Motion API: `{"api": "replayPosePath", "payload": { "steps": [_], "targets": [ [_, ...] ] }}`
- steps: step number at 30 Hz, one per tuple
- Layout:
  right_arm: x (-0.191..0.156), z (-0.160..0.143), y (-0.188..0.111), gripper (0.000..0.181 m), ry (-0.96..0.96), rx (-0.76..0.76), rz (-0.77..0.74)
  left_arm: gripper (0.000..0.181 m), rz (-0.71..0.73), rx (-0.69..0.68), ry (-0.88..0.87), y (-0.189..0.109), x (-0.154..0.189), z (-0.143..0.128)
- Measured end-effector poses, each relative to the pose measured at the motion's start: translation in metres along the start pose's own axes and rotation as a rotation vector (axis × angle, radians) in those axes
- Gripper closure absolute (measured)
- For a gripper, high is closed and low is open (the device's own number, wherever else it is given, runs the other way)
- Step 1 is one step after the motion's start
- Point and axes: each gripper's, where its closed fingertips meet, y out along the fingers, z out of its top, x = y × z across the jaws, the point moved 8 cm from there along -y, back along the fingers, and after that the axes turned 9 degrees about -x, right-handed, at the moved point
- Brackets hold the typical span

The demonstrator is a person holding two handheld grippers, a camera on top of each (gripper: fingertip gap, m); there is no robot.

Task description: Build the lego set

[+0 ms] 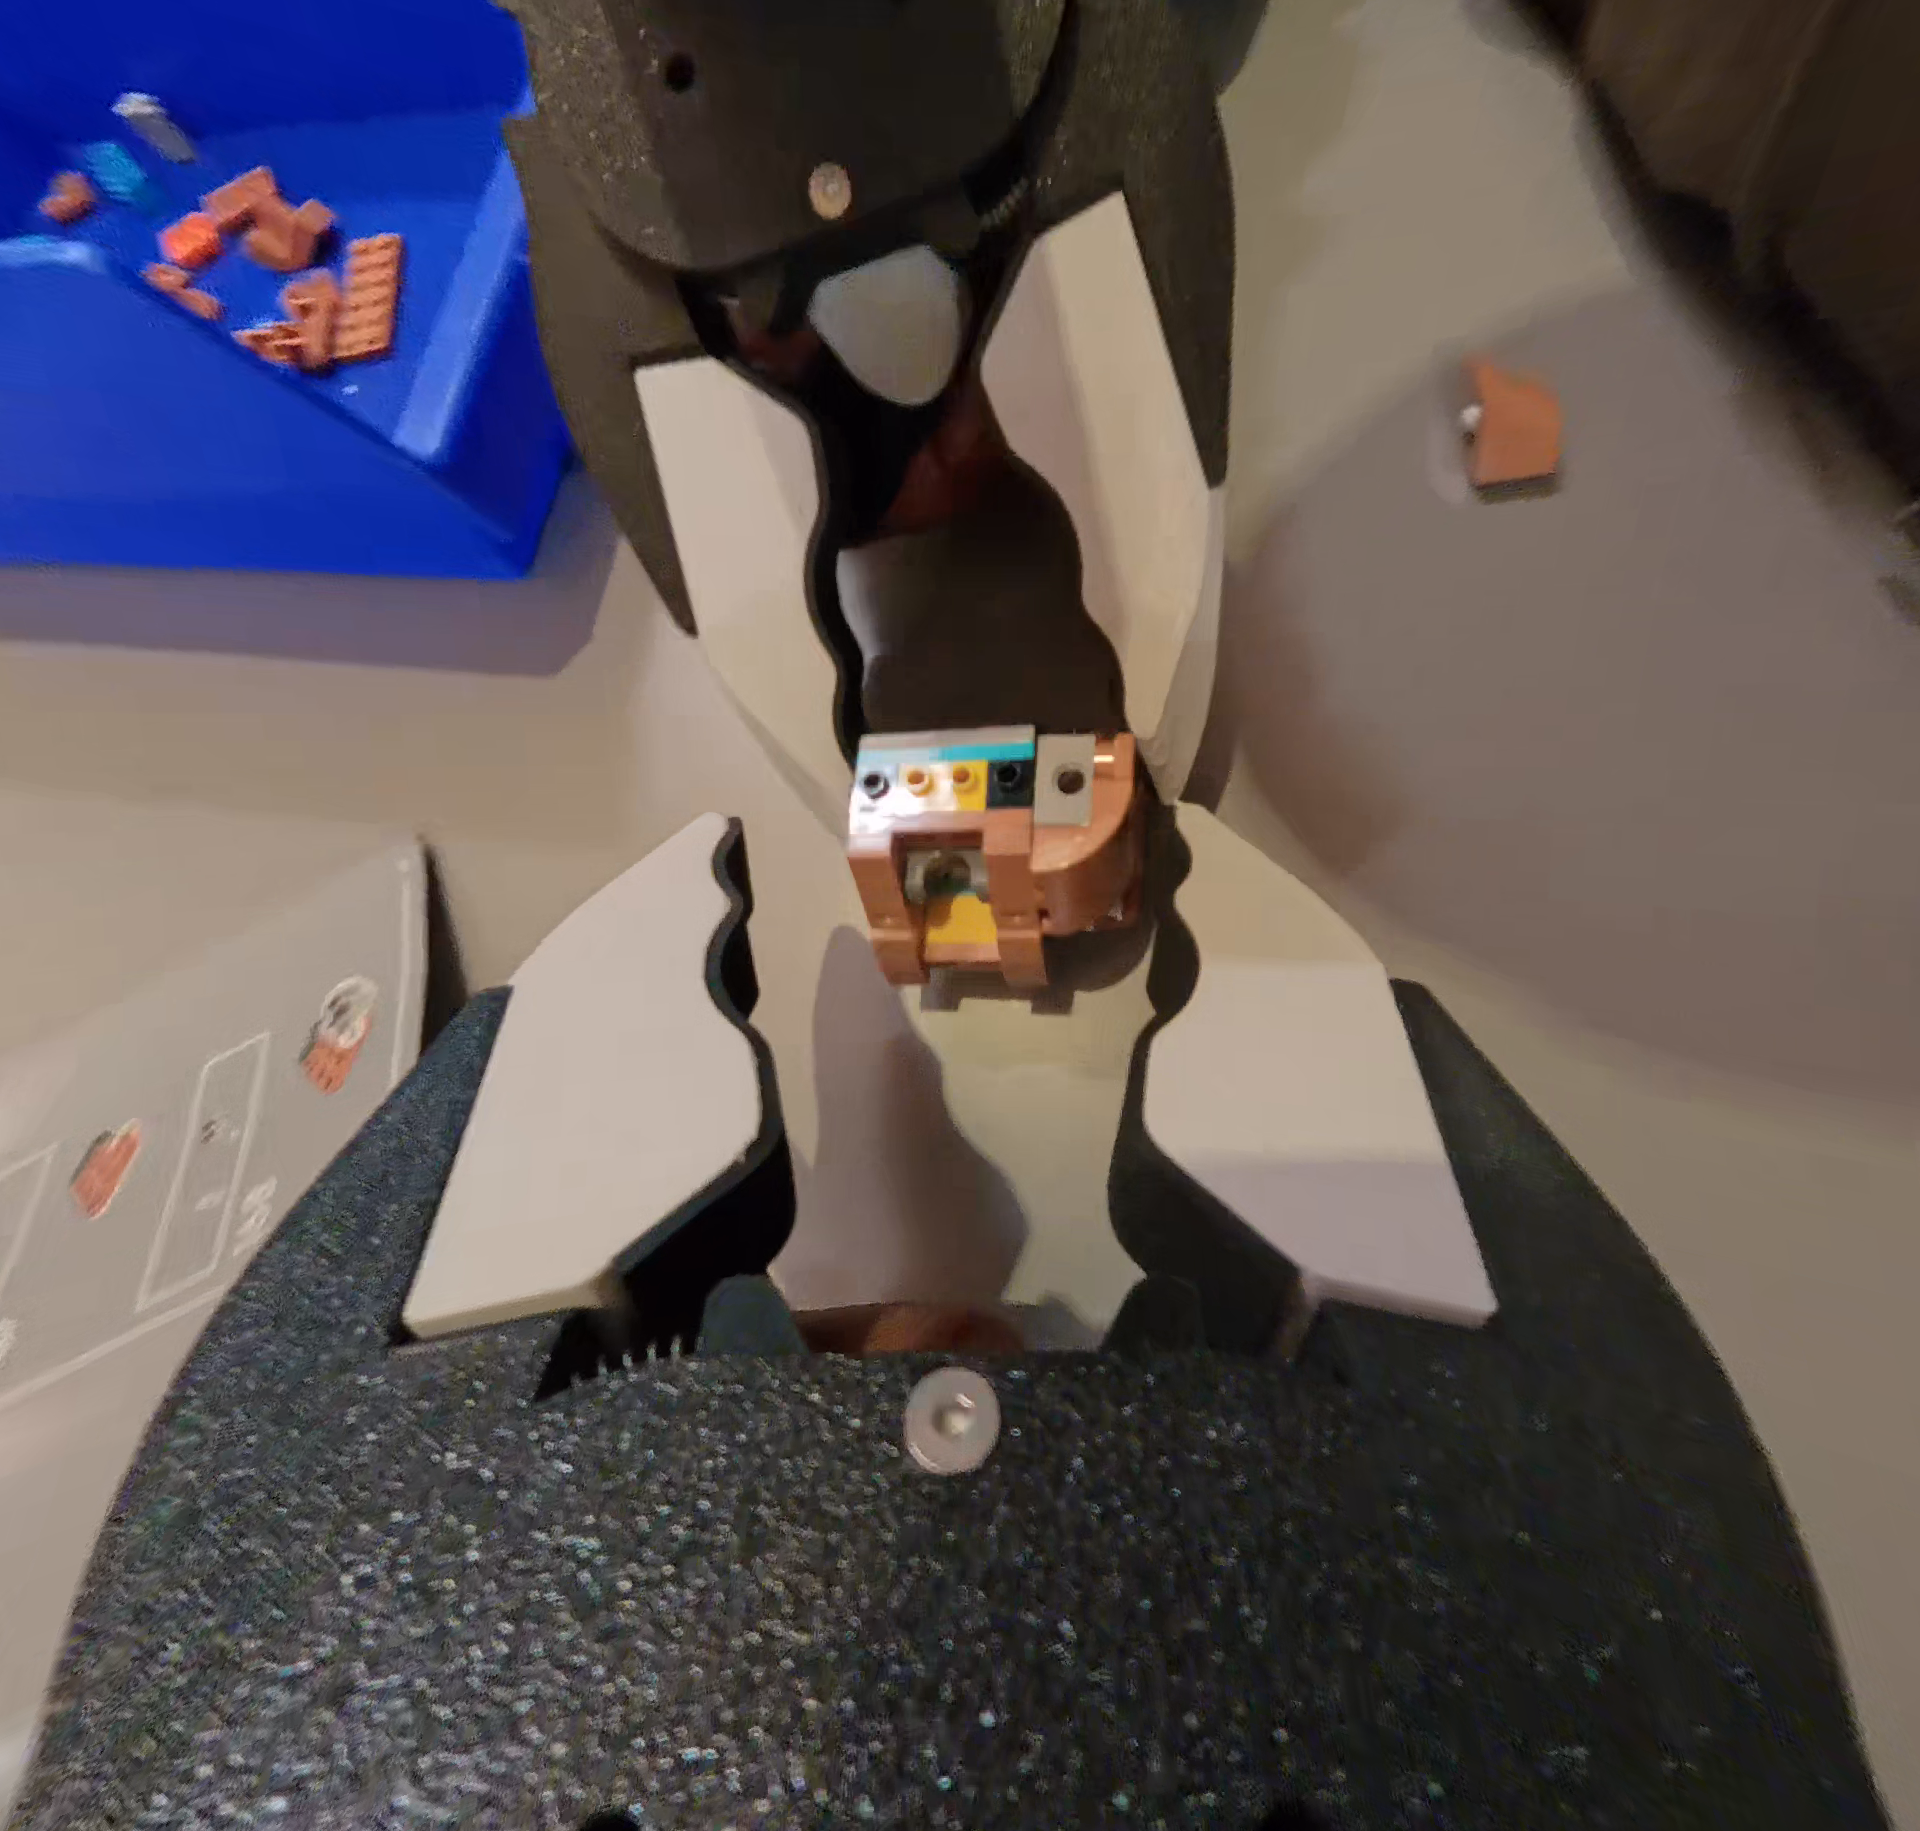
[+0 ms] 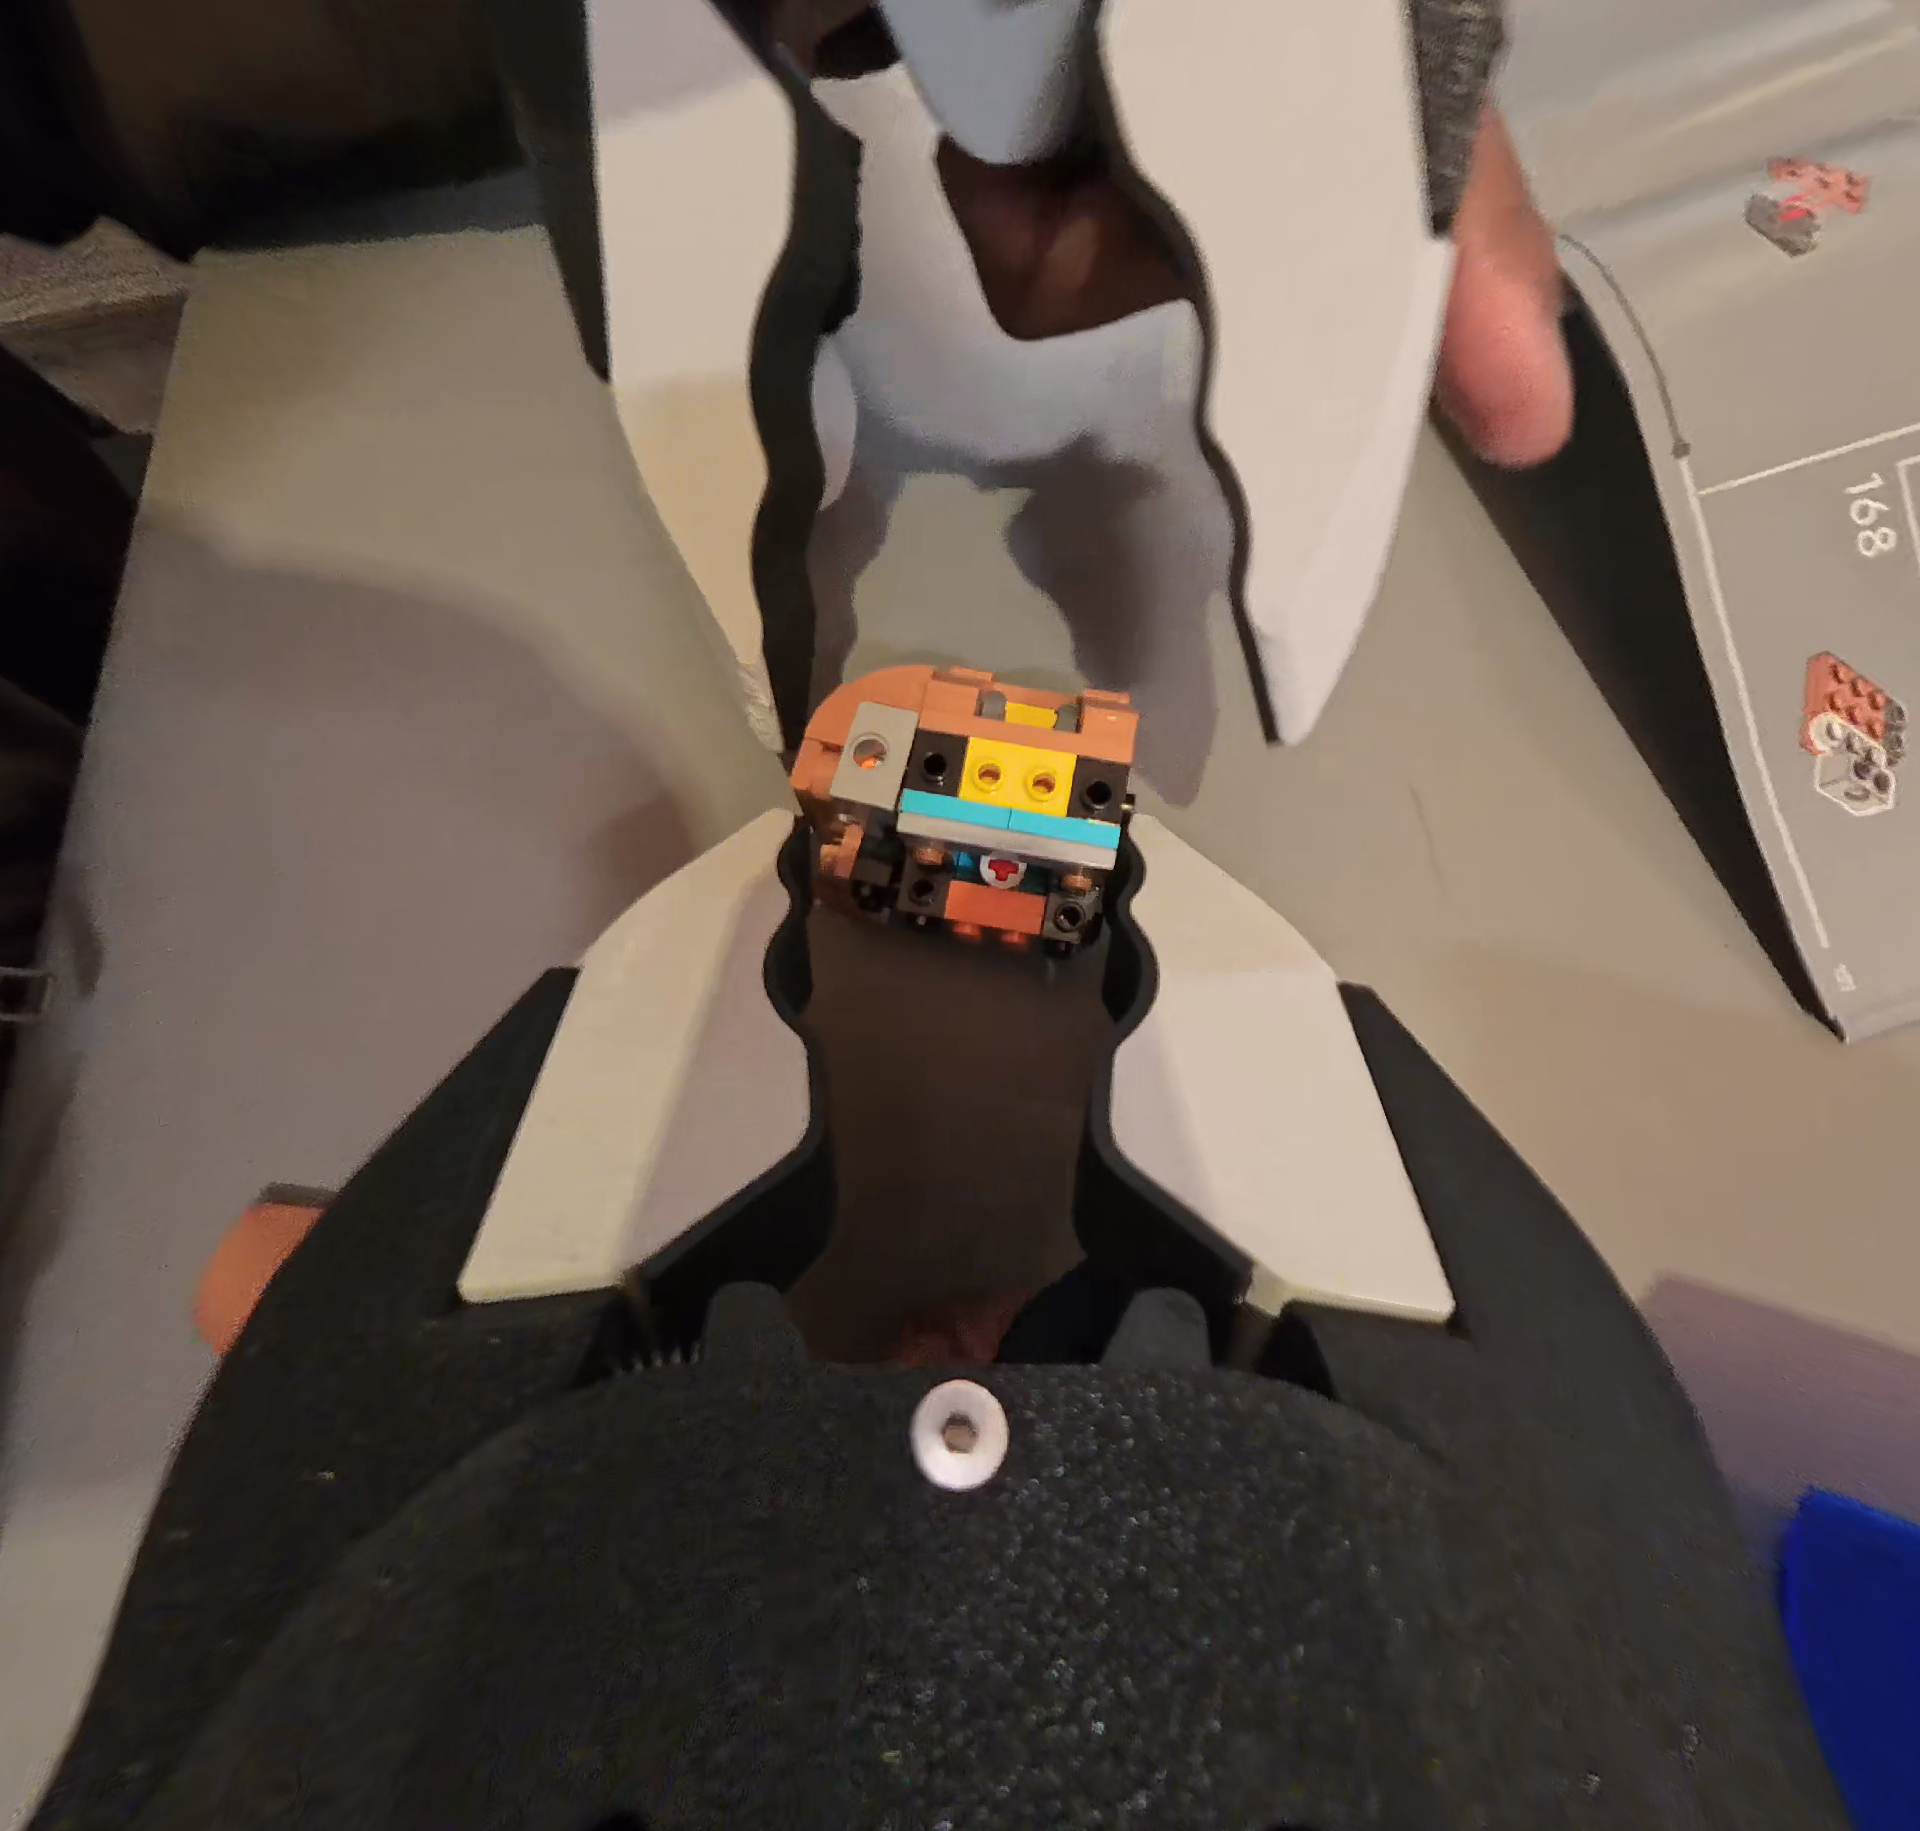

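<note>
A small lego assembly (image 1: 987,846) of brown, yellow, teal, black and grey bricks hangs above the beige table between two grippers that face each other. My right gripper (image 2: 958,831) is shut on the assembly (image 2: 966,794), one fingertip on each side. In the left wrist view it comes in from the top (image 1: 997,747). My left gripper (image 1: 951,825) is open around the assembly. Its right finger is close to the brown curved side, and its left finger stands clear of it. In the right wrist view it reaches in from the top (image 2: 1029,732).
A blue bin (image 1: 208,451) with several brown bricks (image 1: 301,264) stands at the left. A loose brown piece (image 1: 1517,425) lies on the table. The open grey instruction booklet (image 2: 1766,638) lies beside the grippers. A person's finger (image 2: 1507,358) shows by the left gripper. The grippers are tip to tip, or close to it.
</note>
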Motion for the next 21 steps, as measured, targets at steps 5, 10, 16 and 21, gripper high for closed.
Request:
{"api": "replayPosePath", "payload": {
  "steps": [5, 10, 16, 21],
  "targets": [
    [-0.002, -0.001, 0.003, 0.125, -0.026, -0.038, 0.013, 0.109, -0.124, -0.038, 0.024, 0.012, -0.006, 0.008],
    [0.000, -0.004, 0.003, 0.118, 0.007, -0.058, 0.019, 0.117, -0.122, -0.077, -0.028, 0.016, -0.005, 0.002],
    [0.002, -0.009, -0.002, 0.108, 0.051, -0.062, 0.005, 0.117, -0.131, -0.067, -0.078, 0.021, 0.003, -0.003],
    [0.000, -0.016, -0.006, 0.105, 0.066, -0.066, -0.013, 0.118, -0.149, -0.039, -0.165, 0.021, 0.002, -0.005]
  ]
}}
